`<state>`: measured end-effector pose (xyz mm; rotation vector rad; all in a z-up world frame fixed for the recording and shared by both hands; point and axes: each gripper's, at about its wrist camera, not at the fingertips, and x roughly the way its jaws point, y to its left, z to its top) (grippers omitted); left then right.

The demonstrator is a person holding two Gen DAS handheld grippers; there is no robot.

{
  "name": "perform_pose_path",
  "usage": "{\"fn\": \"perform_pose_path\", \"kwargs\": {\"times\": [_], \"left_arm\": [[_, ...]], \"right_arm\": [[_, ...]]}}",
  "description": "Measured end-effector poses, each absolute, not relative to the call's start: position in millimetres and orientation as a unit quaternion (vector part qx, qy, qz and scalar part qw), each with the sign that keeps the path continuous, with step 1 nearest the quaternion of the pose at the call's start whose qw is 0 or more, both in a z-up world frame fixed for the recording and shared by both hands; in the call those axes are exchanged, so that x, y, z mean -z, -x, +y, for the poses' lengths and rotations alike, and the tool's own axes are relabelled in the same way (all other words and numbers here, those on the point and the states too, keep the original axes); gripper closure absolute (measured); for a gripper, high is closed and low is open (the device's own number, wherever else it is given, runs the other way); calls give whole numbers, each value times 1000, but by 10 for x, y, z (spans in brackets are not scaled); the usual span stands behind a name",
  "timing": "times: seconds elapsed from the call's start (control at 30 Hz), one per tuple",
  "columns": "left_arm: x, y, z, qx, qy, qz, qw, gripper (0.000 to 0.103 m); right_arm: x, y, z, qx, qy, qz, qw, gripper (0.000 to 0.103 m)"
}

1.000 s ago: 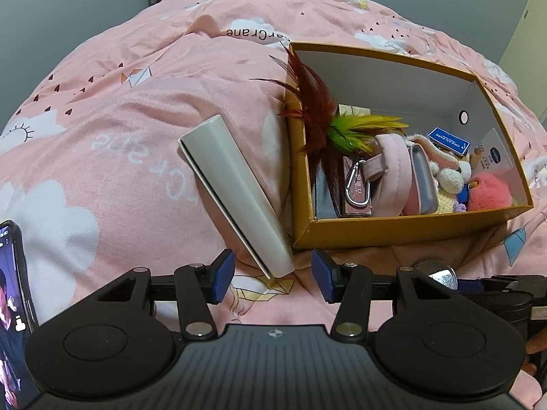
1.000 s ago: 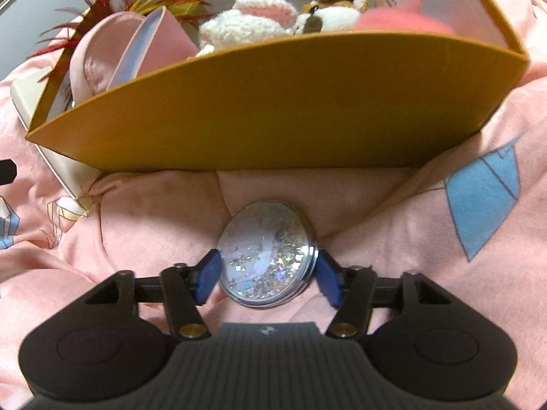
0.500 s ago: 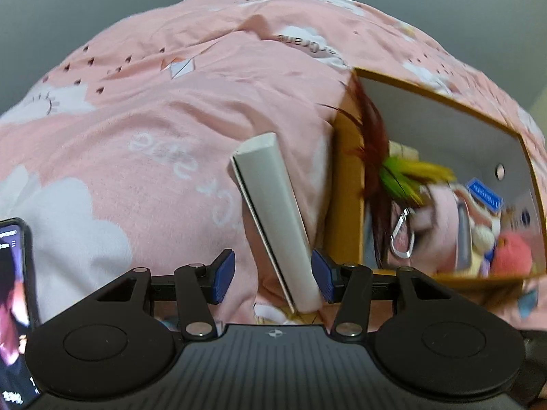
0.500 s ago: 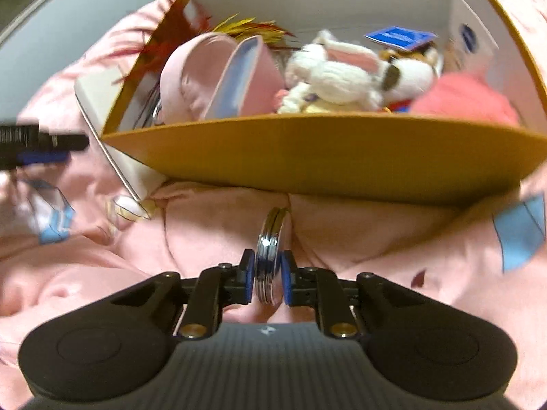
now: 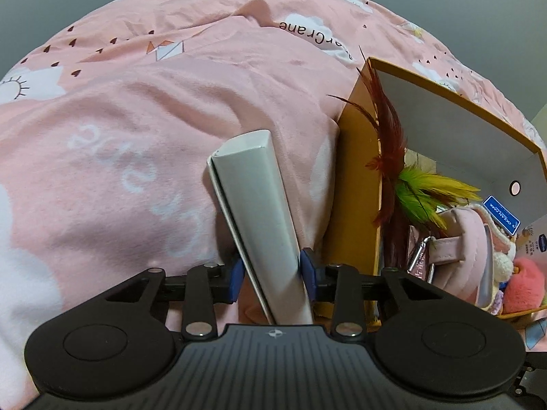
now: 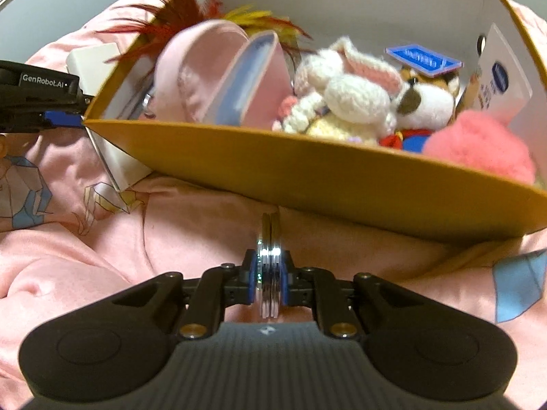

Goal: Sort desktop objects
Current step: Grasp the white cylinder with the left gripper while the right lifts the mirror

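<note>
Left gripper (image 5: 271, 275) is now clenching the white box (image 5: 254, 205); a second ago its blue pads were standing open and clear of it. The box is running from the lower centre of the left view up toward mid-frame, lying on the pink quilt (image 5: 136, 136) just beside the left wall of the carton (image 5: 355, 184). The pads are touching both long faces near the box's lower end.

Right gripper (image 6: 270, 276) is grasping the mirror (image 6: 270, 256) edge-on at lower centre of the right view. A second ago the mirror was lying flat on the quilt between open pads; it is now standing upright in the grip, with the carton's front wall (image 6: 307, 177) just above it in the frame.

The carton is already holding feathers (image 5: 393, 157), a pink pouch (image 6: 205, 75), plush toys (image 6: 359, 95) and a pink pompom (image 6: 478, 143).

Assessment: both outstanding items are now secured, so the pick stage appears complete for each hand. Remaining work is judged to be lifting over the walls and depositing. Free room inside is looking limited, and the long box is being held near one end, so tilting is a risk.
</note>
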<state>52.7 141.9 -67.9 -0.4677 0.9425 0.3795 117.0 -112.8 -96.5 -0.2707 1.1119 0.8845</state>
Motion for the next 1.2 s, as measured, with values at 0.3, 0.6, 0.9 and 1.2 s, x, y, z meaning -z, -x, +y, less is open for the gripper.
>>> {"fn": "perform_pose_path", "kwargs": {"times": [0.3, 0.6, 0.9, 1.2], "left_arm": [[669, -508, 1368, -172, 214, 440, 855, 66], [288, -255, 1182, -185, 155, 408, 881, 70], [-192, -149, 968, -140, 99, 375, 911, 70], [-666, -411, 615, -45, 16, 348, 936, 70]], "right_arm": [[908, -1216, -1172, -401, 101, 511, 754, 89], [660, -1192, -1277, -404, 88, 482, 772, 89], [221, -1058, -1464, -441, 90, 437, 779, 89], [-509, -1205, -1776, -482, 77, 348, 800, 89]]}}
